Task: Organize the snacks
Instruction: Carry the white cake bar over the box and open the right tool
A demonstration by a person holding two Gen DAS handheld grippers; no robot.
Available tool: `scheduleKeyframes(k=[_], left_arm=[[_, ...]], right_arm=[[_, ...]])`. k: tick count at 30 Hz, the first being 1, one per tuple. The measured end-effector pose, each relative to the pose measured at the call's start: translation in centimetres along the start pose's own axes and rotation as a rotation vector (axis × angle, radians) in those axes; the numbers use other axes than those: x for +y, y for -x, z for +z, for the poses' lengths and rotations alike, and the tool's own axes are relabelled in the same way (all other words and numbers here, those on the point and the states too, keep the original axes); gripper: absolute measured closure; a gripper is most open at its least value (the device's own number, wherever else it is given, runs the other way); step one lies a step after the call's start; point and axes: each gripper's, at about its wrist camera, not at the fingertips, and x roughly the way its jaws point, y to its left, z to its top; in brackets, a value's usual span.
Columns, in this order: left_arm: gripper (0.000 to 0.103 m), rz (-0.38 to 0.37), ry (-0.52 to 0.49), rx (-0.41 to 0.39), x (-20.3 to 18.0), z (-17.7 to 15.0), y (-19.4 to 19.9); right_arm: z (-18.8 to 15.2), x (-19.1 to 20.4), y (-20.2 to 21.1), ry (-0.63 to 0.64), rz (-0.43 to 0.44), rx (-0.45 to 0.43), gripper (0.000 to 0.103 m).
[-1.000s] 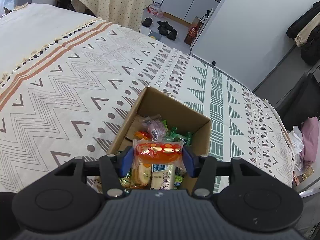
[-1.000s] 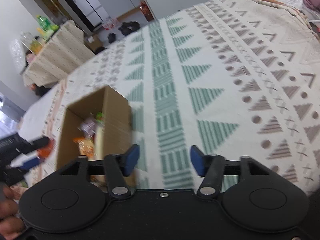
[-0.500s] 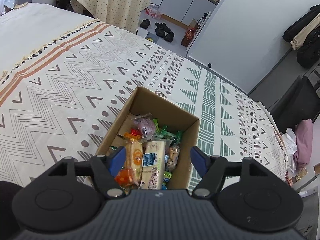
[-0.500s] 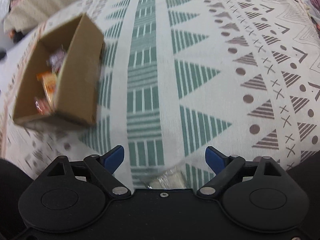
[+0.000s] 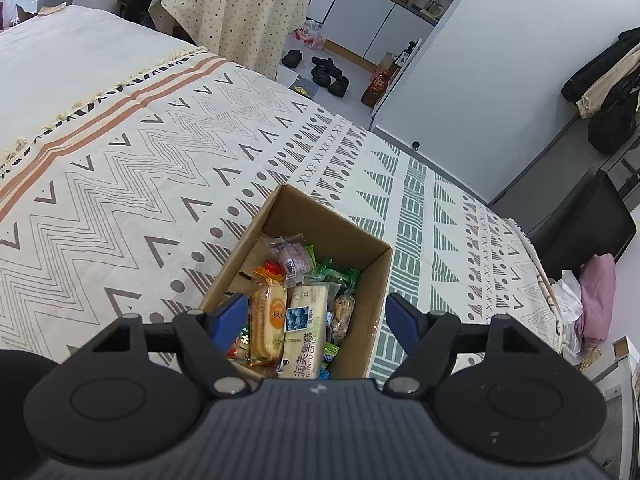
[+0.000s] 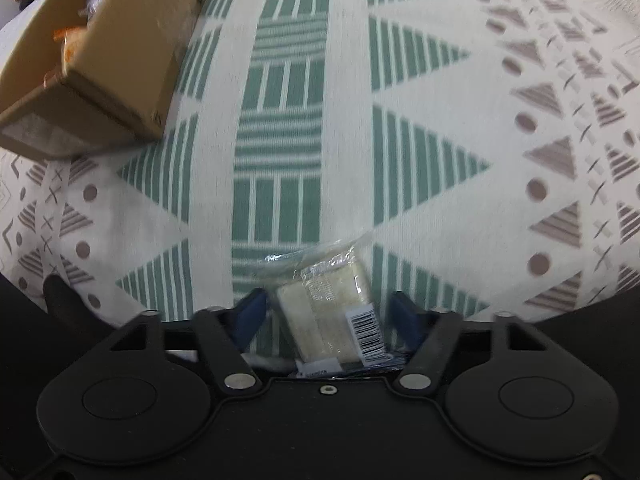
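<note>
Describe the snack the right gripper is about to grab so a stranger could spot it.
On the patterned bedspread, outside the cardboard box, one clear-wrapped pale cake lies between the open right gripper fingers. It alone is loose on the cloth, barcode sticker up.

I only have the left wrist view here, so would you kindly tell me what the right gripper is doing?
Observer: The right gripper is open, its fingers either side of a clear-wrapped pale snack pack lying on the patterned blanket.
Operator: Thank you. Has it gripped the pack?
Observer: Not yet; a gap shows between each blue pad and the pack.
Operator: Where is the box from there?
Observer: The cardboard box sits at the upper left of that view, well apart from the pack.
</note>
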Motion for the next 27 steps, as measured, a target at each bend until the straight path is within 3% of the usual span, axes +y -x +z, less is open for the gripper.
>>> scheduleKeyframes(k=[7, 18, 27], left_arm=[[0.028, -0.011, 0.013, -0.012, 0.7, 0.2, 0.8], [0.028, -0.006, 0.007, -0.004, 0.9, 0.5, 0.9], [0.021, 0.014, 0.008, 0.014, 2.0, 1.3, 0.2]], right_arm=[[-0.2, -0.8, 1.3, -0.031, 0.025, -0.088, 0.057], [3.4, -2.9, 6.6, -0.140, 0.100, -0.248, 0.057], [7.0, -0.1, 11.2, -0.100, 0.165, -0.372, 0.057]])
